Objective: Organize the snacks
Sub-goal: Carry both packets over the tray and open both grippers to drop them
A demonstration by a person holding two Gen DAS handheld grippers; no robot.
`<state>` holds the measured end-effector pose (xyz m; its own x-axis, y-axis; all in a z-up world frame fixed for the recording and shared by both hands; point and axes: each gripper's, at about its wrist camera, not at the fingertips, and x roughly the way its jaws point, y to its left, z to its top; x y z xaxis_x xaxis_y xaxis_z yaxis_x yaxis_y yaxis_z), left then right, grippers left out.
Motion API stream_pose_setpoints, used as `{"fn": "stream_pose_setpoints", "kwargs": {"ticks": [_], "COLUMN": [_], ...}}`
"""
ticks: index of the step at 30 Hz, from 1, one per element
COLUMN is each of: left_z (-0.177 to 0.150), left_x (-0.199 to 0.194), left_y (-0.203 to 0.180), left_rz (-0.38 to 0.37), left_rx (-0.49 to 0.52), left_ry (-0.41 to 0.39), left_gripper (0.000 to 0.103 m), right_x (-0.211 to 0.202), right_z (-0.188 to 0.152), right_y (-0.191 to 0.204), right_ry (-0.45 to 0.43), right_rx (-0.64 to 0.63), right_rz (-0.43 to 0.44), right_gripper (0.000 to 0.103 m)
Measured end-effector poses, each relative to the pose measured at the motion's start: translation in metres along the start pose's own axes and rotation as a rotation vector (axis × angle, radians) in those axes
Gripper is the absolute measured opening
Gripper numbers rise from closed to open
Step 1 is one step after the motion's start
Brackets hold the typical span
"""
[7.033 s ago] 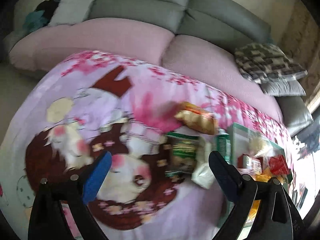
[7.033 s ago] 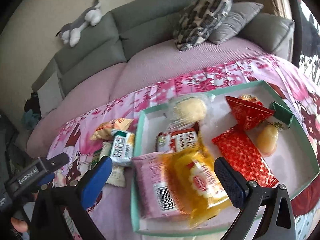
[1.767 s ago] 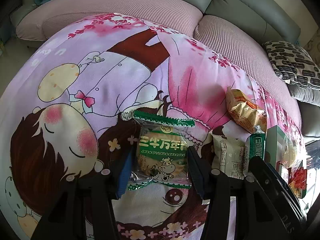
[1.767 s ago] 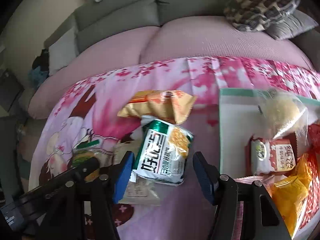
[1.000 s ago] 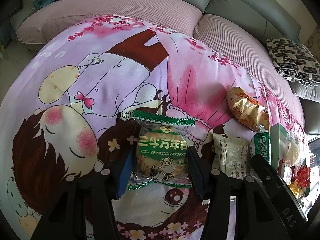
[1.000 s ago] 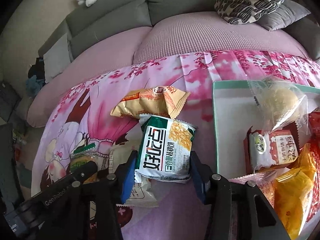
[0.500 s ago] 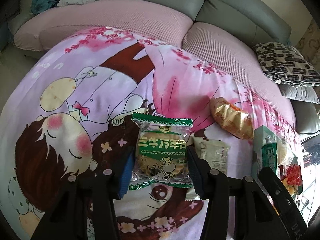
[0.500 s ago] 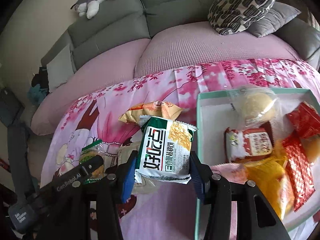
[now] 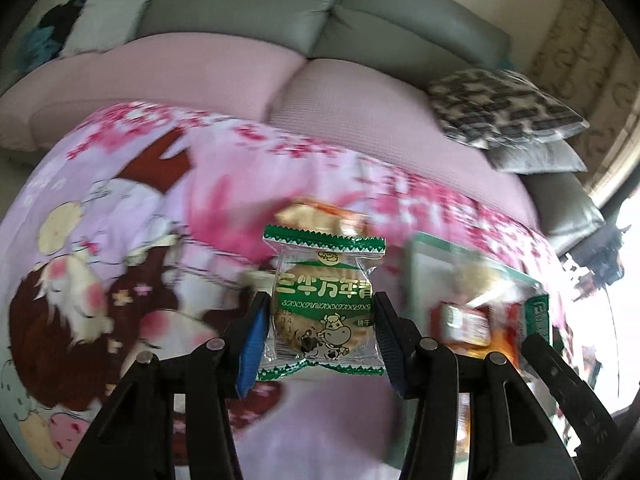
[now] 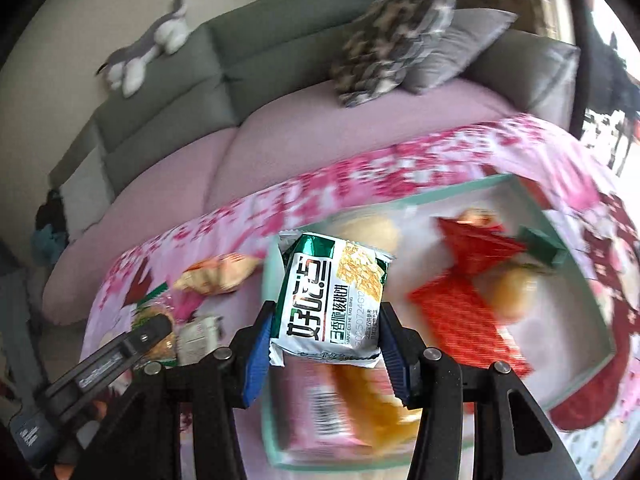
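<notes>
**Carrying two packets toward the box**

Gripping one snack each, both tongs are hanging over the cloth-covered bench (image 10: 248,216): the left tongs (image 9: 320,334) are clamping the green biscuit packet (image 9: 325,304), the right tongs (image 10: 325,334) the green-and-white packet (image 10: 332,300) over the box (image 10: 520,192). Several snacks are already lying inside. An orange packet (image 10: 218,276) and a pale one (image 10: 198,338) are waiting near the box's left edge. Blur is hiding the labels.

Daylight glares from the right; backgrounds motion-blurred; fisheye edges bent, vignetted.

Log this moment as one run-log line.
left claw: shut on green biscuit packet | right claw: shut on walnut cake packet | tray: below right
</notes>
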<state>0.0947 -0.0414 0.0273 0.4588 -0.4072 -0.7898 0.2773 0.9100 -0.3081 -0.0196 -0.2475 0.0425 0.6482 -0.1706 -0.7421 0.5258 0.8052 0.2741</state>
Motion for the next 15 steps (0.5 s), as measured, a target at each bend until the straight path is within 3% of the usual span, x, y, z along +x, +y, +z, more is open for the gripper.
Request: {"fn": "stream_pose_setpoints", "kwargs": {"ticks": [11,15], "left_z": [-0.029,-0.037], "left_x": [0.004,0.007], "left_y": [-0.101,-0.123], "left_rz": [-0.165,-0.178], "left_rx": [0.211,0.265], "left_ry": [0.043,0.042], "left_gripper": [0.053,0.053], "right_x": [-0.029,-0.033], "right_z": [0.009,0.009], "right_y": [-0.089,-0.106], "right_ry": [-0.050,-0.045], "right_rx": [0.153,0.180], "right_rz": [-0.125,-0.142], "right_gripper": [0.052,0.052]}}
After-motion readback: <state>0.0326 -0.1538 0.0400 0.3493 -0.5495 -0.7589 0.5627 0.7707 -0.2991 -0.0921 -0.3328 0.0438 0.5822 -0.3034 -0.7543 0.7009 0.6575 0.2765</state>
